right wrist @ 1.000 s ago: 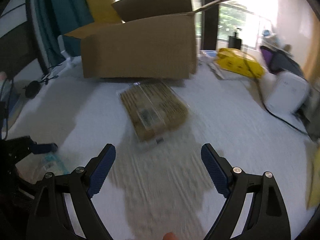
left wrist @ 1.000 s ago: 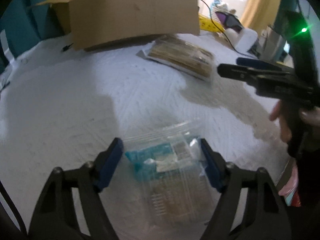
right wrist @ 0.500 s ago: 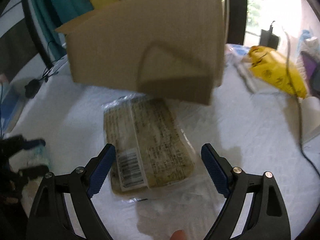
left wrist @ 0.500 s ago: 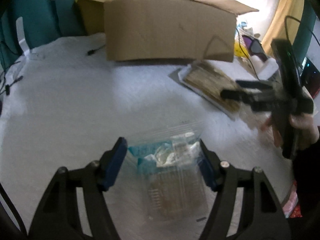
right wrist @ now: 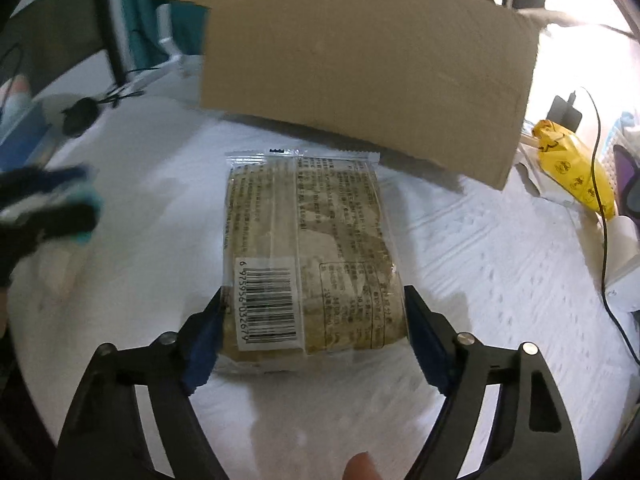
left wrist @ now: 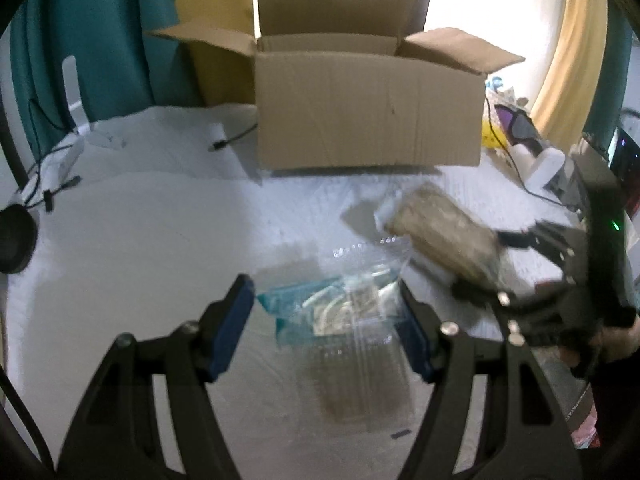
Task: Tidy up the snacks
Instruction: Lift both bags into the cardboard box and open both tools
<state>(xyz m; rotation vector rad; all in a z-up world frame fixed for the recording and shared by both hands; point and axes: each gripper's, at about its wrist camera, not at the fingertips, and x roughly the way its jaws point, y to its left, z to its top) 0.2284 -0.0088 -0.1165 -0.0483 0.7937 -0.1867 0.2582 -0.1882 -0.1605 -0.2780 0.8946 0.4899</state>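
Observation:
A clear zip bag of snacks with a blue strip (left wrist: 344, 320) lies on the white cloth between the fingers of my left gripper (left wrist: 326, 328), which is open around it. A tan cracker pack with a barcode (right wrist: 308, 264) lies in front of the open cardboard box (right wrist: 368, 80). My right gripper (right wrist: 312, 336) is open with its pads at either side of the pack's near end. The pack (left wrist: 444, 236) and the right gripper (left wrist: 492, 264) also show in the left wrist view, to the right. The box (left wrist: 368, 112) stands at the back.
A yellow packet (right wrist: 576, 164) and a white device with a black cable (right wrist: 628, 272) lie at the right. Cables and a round black object (left wrist: 16, 240) lie at the left. Teal and yellow curtains hang behind the box.
My right gripper has moved forward and down until its open fingers straddle the cracker pack. My left gripper has kept its fingers around the zip bag and turned to face the box.

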